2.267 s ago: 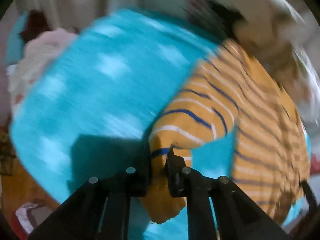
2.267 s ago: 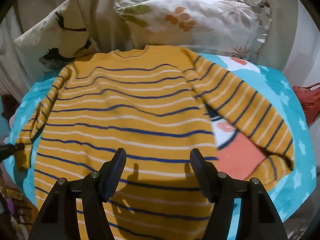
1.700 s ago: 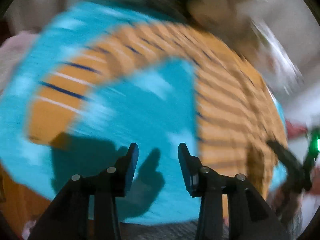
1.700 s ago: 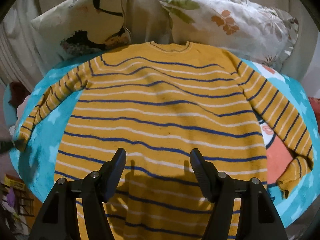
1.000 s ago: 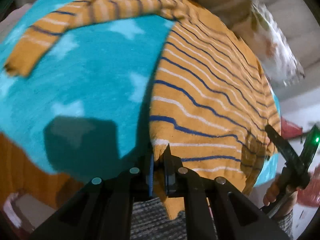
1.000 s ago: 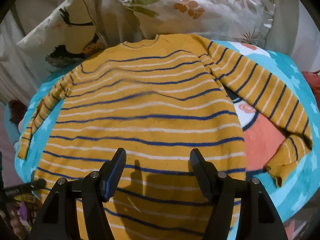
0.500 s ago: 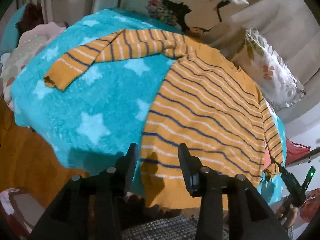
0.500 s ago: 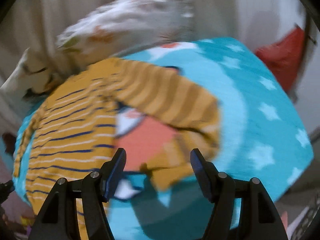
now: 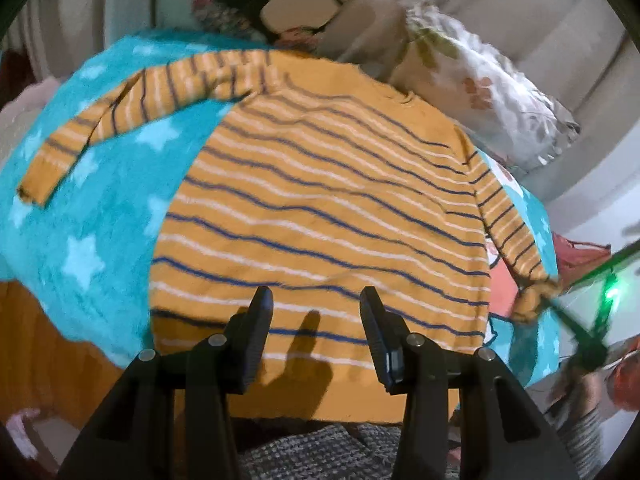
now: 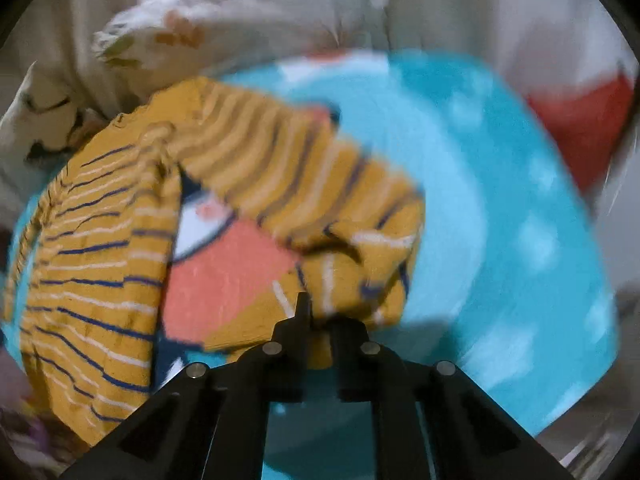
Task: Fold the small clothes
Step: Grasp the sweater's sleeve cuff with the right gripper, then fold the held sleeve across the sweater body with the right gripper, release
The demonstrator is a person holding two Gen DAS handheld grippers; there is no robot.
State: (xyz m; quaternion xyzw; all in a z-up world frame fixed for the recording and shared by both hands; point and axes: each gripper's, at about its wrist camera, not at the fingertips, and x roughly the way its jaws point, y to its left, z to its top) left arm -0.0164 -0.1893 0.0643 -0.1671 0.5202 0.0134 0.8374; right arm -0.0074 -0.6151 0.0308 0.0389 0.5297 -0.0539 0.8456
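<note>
A mustard-yellow striped sweater [image 9: 320,216] with thin navy and white stripes lies flat, front down or up cannot be told, on a turquoise star-print blanket [image 9: 92,220]. The sweater's body fills the middle of the left wrist view, neckline at the far side and hem at the near edge.

The left gripper [image 9: 316,320] hovers above the hem with its two black fingers [image 9: 256,332] spread apart and nothing between them; their shadow falls on the cloth just beyond.

One sleeve [image 9: 132,108] stretches out to the far left across the blanket, cuff lying on the turquoise pile. The other sleeve [image 9: 508,228] runs down the right side to a bunched cuff.

In the blurred right wrist view, the right gripper [image 10: 320,320] has its fingers clenched on that bunched cuff [image 10: 352,280], which sits crumpled just past the fingertips. A coral and white cartoon patch [image 10: 224,264] on the blanket shows between this sleeve and the sweater's body.

Two printed pillows sit at the far side: a floral pillow [image 9: 480,88] to the right and a dark bird-print pillow [image 9: 236,12] to the left. A red object [image 10: 580,128] lies far right, too blurred to name.
</note>
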